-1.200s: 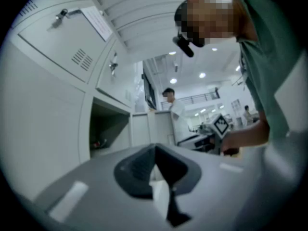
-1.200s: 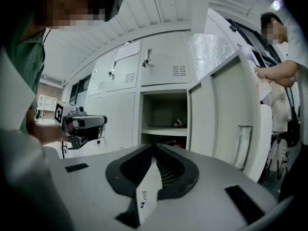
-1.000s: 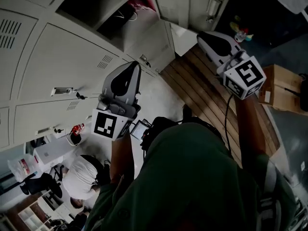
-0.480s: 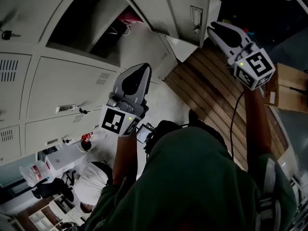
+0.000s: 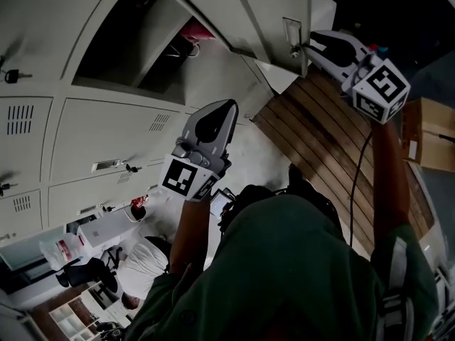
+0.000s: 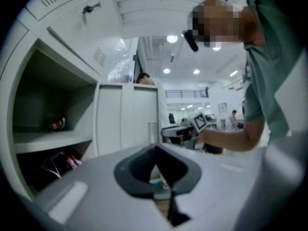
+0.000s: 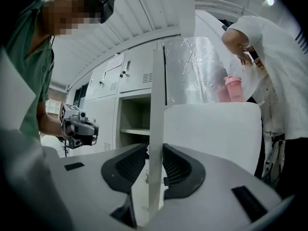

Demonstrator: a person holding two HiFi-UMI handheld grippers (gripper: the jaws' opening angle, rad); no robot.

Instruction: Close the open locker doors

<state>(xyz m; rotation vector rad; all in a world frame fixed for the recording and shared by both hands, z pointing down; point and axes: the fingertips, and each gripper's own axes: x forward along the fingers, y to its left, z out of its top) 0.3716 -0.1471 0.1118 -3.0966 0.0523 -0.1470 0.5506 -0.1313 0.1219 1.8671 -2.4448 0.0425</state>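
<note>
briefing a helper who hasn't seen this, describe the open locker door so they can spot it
Find the bank of pale grey lockers. One compartment gapes dark, with a shelf inside. The open door stands swung out beside it, toward the wooden slats; the neighbouring doors in view lie flush and shut.

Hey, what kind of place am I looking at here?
Most likely a locker area beside an open office or lab. A bank of grey metal lockers lines the wall, one locker door stands open on a shelved compartment, and desks with equipment sit under ceiling lights beyond.
</note>
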